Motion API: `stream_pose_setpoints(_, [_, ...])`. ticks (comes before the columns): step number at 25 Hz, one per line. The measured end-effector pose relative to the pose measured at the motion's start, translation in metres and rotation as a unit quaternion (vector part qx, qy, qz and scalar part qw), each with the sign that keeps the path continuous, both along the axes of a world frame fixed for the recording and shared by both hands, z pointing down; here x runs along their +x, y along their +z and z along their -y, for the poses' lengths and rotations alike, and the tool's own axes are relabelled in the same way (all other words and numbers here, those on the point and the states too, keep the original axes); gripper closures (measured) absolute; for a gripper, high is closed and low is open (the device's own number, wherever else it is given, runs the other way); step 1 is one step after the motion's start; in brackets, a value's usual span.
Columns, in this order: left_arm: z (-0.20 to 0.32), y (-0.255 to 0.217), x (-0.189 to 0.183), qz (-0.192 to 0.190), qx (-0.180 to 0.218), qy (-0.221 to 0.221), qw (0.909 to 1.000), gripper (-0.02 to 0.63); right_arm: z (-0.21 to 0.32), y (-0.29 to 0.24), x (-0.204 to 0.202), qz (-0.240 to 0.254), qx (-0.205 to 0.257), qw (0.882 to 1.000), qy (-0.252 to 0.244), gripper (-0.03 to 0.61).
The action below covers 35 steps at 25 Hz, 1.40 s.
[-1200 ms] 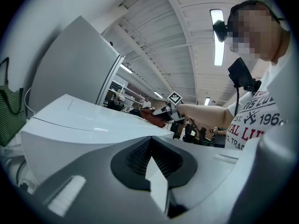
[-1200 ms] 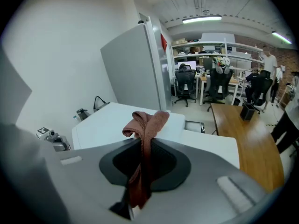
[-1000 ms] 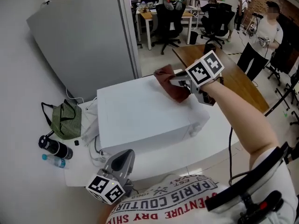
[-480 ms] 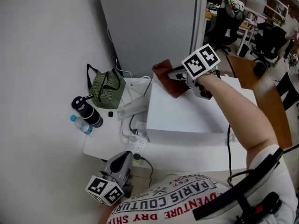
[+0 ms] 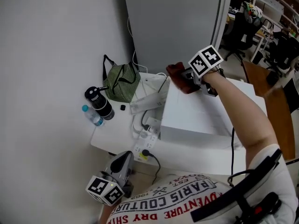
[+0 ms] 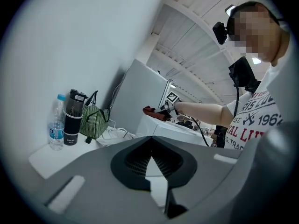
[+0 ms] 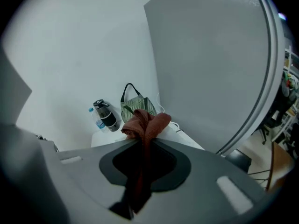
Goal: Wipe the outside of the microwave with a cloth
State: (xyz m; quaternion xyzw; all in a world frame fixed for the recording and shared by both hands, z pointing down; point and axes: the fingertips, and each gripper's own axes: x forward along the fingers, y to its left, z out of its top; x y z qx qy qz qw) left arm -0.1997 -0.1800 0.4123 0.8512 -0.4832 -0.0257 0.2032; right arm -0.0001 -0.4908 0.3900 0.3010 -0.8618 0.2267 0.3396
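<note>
The white microwave [image 5: 196, 118] stands on a white table [image 5: 112, 136]. My right gripper [image 5: 187, 78] is shut on a dark red cloth [image 5: 180, 76] and holds it at the microwave's top far left corner. In the right gripper view the cloth [image 7: 145, 125] hangs bunched between the jaws. My left gripper [image 5: 122, 164] hangs low, near the person's body, below the table's front edge, with its jaws together and nothing in them. The left gripper view shows the microwave [image 6: 161, 127] and cloth [image 6: 149, 111] from afar.
Left of the microwave lie a green striped bag [image 5: 120, 80], a black flask [image 5: 99, 102], a small water bottle [image 5: 92, 115], and a power strip with cables [image 5: 147, 134]. A grey partition [image 5: 177, 27] stands behind. Office chairs [image 5: 243, 29] and a wooden table [image 5: 271, 111] are at right.
My right gripper has carried the cloth across the microwave's top toward its far left corner. The head view has swung left. The left gripper has stayed low.
</note>
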Motion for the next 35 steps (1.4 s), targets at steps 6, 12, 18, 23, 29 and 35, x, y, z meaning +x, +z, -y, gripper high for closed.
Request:
stream_pose_setpoints(6, [0.012,-0.002,0.028,-0.002,0.0,0.035,0.9994,0.612,-0.002,0.001,0.058,0.0,-0.01,0.999,0.036,0.535])
stream_pose_setpoints(12, [0.029,0.002,0.077,-0.001,0.001,0.099,0.9951,0.612,-0.017,0.006,0.155,0.028,-0.025,0.994,0.107,0.535])
stream_pose_setpoints(18, [0.039,0.009,0.136,-0.002,-0.006,0.177,0.9843,0.612,-0.046,0.006,0.273,0.032,-0.021,0.979,0.201,0.535])
stream_pose_setpoints(23, [0.042,0.005,0.178,-0.002,-0.005,0.221,0.9752,0.612,-0.075,0.002,0.353,0.016,-0.013,0.965,0.26,0.534])
stream_pose_setpoints(29, [0.04,0.002,0.205,-0.002,-0.009,0.248,0.9687,0.612,-0.093,-0.001,0.388,0.02,0.004,0.957,0.289,0.535])
stream_pose_setpoints(35, [0.034,-0.004,0.206,0.0,-0.003,0.264,0.9646,0.612,-0.102,-0.031,0.365,0.062,0.089,0.956,0.273,0.535])
